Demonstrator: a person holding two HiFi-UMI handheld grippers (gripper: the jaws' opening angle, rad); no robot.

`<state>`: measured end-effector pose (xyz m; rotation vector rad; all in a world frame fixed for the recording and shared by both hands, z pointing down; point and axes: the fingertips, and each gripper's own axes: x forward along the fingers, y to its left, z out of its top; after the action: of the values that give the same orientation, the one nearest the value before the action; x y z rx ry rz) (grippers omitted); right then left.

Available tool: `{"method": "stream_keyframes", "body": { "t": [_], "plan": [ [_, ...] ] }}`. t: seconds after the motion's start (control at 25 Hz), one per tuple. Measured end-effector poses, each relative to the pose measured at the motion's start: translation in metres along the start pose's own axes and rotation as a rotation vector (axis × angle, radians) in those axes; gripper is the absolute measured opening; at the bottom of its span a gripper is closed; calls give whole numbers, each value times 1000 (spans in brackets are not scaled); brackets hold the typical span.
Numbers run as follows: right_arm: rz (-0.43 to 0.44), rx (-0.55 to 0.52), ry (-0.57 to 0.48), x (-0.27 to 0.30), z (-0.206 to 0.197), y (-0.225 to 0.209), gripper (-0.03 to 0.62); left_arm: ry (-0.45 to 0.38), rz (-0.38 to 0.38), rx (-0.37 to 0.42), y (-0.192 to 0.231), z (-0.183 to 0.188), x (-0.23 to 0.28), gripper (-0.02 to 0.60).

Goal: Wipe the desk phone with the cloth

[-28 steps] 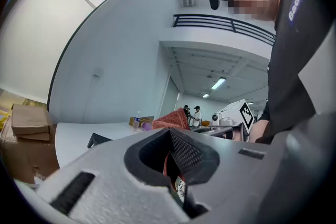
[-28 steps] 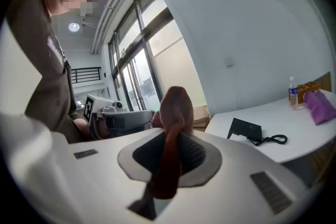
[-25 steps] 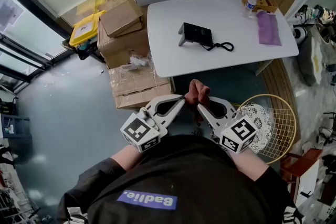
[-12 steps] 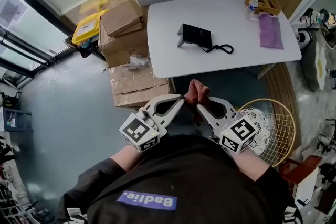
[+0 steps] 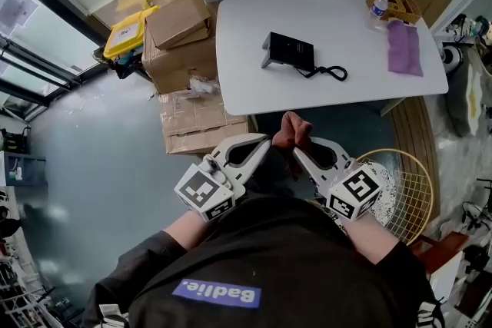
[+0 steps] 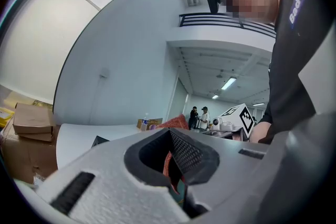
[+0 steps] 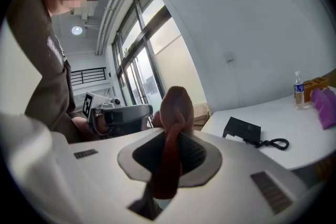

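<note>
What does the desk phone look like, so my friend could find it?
Look at the big white table by the wall. Near its middle sits the desk phone, flat and dark. It is the only black thing there, with a curly cord beside it, unlike the purple cloth and bottle at the right end.

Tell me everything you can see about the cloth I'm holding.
The cloth is reddish-brown, soft-looking and bunched into a crumpled wad, not spread flat. It hangs in the air before the person's body, short of the white table and clear of the desk phone. The left gripper and right gripper meet at it, each with jaws closed on a fold. In the right gripper view a rounded loop stands above the jaws and a tail runs down between them.
</note>
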<state>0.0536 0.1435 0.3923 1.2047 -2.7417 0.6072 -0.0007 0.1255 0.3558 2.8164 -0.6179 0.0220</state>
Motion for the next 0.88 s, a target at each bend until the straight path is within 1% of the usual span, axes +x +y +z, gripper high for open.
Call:
{"method": "stream_keyframes", "body": {
  "t": [0.16, 0.36, 0.56, 0.72, 0.88],
  "plan": [
    [-38, 0, 1, 27, 12, -17, 69, -6, -35, -5, 30, 7, 10, 9],
    [-84, 7, -9, 62, 32, -34, 69, -8, -90, 7, 70, 23, 23, 9],
    [-139, 20, -16, 95, 46, -48, 69, 5, -144, 6, 107, 33, 31, 9],
    [-187, 23, -20, 114, 56, -59, 69, 11, -197, 9, 129, 40, 36, 9],
    [-231, 23, -26, 126, 63, -71, 69, 9, -233, 13, 144, 46, 41, 9]
  ]
}}
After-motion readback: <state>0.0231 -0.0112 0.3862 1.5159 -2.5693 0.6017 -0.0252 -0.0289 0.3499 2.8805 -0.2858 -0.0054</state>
